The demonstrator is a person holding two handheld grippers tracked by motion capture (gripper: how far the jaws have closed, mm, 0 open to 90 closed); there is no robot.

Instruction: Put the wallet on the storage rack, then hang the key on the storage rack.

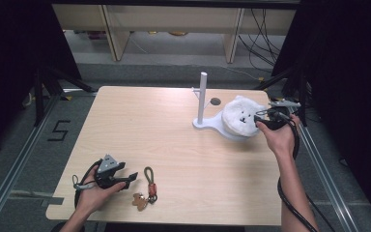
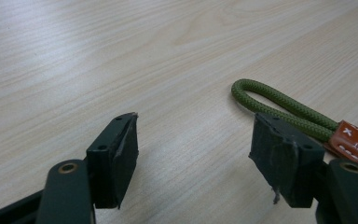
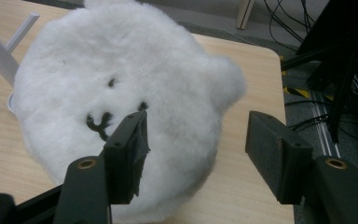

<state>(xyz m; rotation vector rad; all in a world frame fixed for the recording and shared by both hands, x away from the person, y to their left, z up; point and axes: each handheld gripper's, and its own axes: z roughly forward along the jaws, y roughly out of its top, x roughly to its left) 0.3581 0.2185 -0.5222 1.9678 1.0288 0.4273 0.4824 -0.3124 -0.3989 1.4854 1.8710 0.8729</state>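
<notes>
White plush bear [image 1: 241,116] meets the right gripper's [image 1: 260,120] spread jaws.

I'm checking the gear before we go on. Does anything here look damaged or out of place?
Yes: the black pads on the left gripper look worn, with ragged, fraying edges, one trailing a loose shred at its lower corner. Otherwise nothing stands out: the fluffy white bear-face plush sits on the white stand's base, and the green cord keychain lies flat on the table.

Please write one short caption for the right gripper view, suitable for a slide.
Open right gripper poised over a white plush bear face lying on the wooden table.
</notes>
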